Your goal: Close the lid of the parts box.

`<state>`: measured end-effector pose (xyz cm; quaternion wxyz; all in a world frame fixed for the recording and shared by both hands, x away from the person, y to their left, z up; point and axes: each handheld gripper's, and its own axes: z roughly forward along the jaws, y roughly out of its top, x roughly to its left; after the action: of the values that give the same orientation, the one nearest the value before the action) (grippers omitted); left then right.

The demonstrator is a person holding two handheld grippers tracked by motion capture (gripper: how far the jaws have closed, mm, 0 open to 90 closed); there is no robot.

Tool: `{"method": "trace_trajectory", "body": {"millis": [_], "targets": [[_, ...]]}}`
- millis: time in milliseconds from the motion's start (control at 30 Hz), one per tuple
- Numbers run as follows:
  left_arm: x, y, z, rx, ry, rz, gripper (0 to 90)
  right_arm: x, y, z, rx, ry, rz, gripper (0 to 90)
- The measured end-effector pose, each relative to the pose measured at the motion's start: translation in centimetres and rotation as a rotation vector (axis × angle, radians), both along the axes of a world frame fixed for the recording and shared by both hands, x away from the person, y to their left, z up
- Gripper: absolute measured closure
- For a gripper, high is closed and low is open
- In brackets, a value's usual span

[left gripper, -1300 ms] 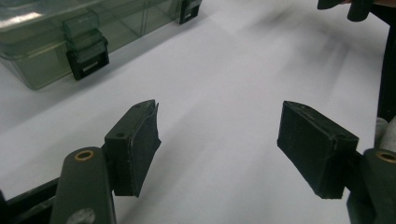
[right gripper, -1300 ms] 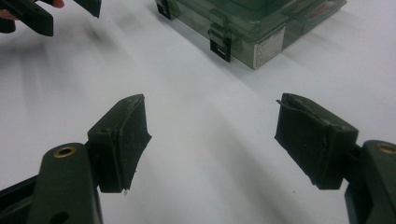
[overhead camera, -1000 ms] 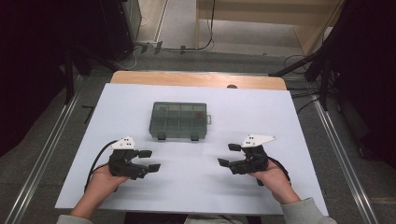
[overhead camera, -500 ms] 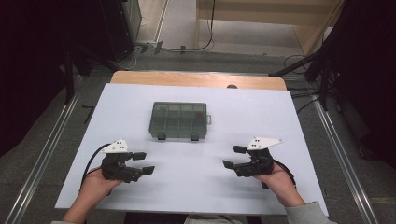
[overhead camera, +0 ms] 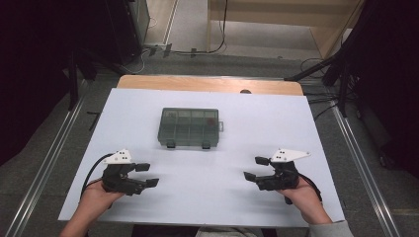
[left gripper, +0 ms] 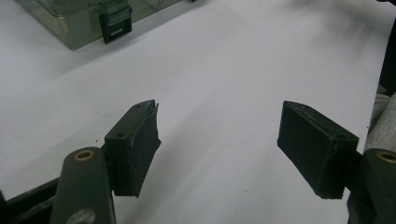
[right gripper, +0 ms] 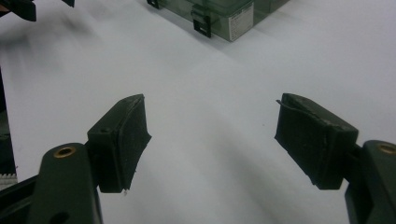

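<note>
A smoky clear compartment box (overhead camera: 189,127) lies closed at the middle of the white table (overhead camera: 267,118), with two black latches on its near side. One latch and a corner of the box (left gripper: 88,18) appear at the top left of the left gripper view. The box (right gripper: 224,14) is at the top of the right gripper view. My left gripper (overhead camera: 147,175) rests low over the table's near left, open, with nothing between its pads. My right gripper (overhead camera: 256,168) sits at the near right, open and holding nothing. Both point inward toward each other.
A wooden strip (overhead camera: 207,84) borders the table's far edge. Metal rails (overhead camera: 49,158) run along both sides of the table on the floor. Cables (overhead camera: 197,49) lie on the floor behind. Bare white surface separates the grippers from the box.
Both hands have drawn back toward the near edge of the table and a little outward. The jaws stay open and the box has not moved.
</note>
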<state>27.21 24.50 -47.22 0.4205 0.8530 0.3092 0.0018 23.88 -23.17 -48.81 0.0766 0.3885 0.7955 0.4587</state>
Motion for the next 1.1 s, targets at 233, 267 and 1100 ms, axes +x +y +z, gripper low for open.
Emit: {"method": "trace_trajectory", "body": {"millis": [233, 267, 1100], "targets": [[-0.1, 0.5, 0.0, 0.013, -0.015, 0.009, 28.6, -0.5, -1.0, 0.0, 0.003, -0.001, -0.026, 25.7], [-0.1, 0.6, 0.0, 0.02, -0.016, 0.004, 28.6, -0.6, -1.2, 0.0, 0.001, -0.005, -0.028, 25.8], [0.0, 1.7, 0.2, -0.015, -0.022, 0.032, 28.6, -0.5, -1.5, -0.1, -0.003, 0.0, -0.034, 25.8]]}}
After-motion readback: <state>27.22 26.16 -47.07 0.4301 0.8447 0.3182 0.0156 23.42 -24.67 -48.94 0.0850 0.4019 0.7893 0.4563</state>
